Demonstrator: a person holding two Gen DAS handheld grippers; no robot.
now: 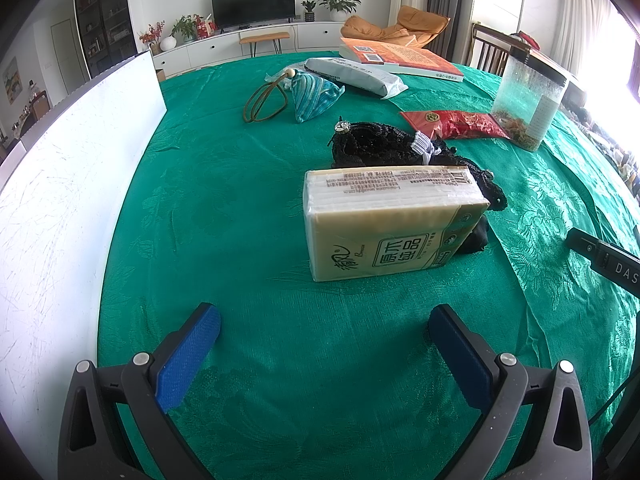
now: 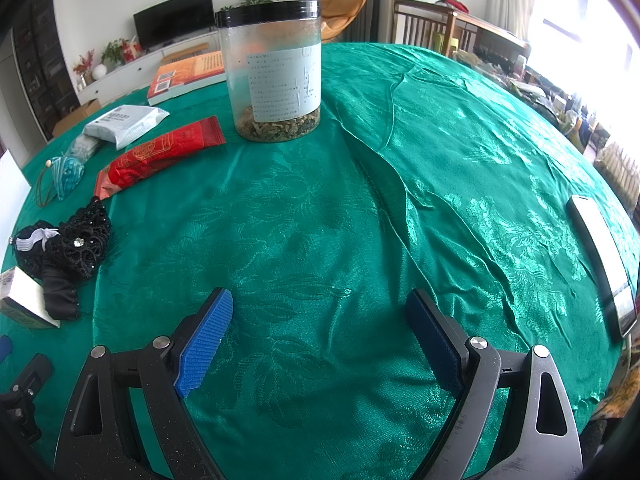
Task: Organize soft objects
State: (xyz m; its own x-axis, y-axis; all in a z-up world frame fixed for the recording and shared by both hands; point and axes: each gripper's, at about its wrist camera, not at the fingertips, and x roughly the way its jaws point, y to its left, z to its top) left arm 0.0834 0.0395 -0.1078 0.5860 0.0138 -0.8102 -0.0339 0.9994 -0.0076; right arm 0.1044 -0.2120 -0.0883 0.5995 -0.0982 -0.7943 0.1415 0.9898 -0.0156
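A beige tissue pack (image 1: 390,220) lies on the green tablecloth (image 1: 240,200) just ahead of my left gripper (image 1: 324,316), which is open and empty. Behind the pack lies a black lace cloth item (image 1: 384,148) with a white elastic band; it also shows in the right wrist view (image 2: 68,248). A teal striped pouch (image 1: 314,92) with a brown cord lies farther back. My right gripper (image 2: 320,300) is open and empty over bare cloth, well right of the soft items.
A white board (image 1: 60,200) stands along the left. A clear jar with a black lid (image 2: 276,68), a red packet (image 2: 160,156), a grey-white bag (image 2: 124,124) and an orange book (image 2: 188,74) sit at the back. A phone (image 2: 604,260) lies at the right edge.
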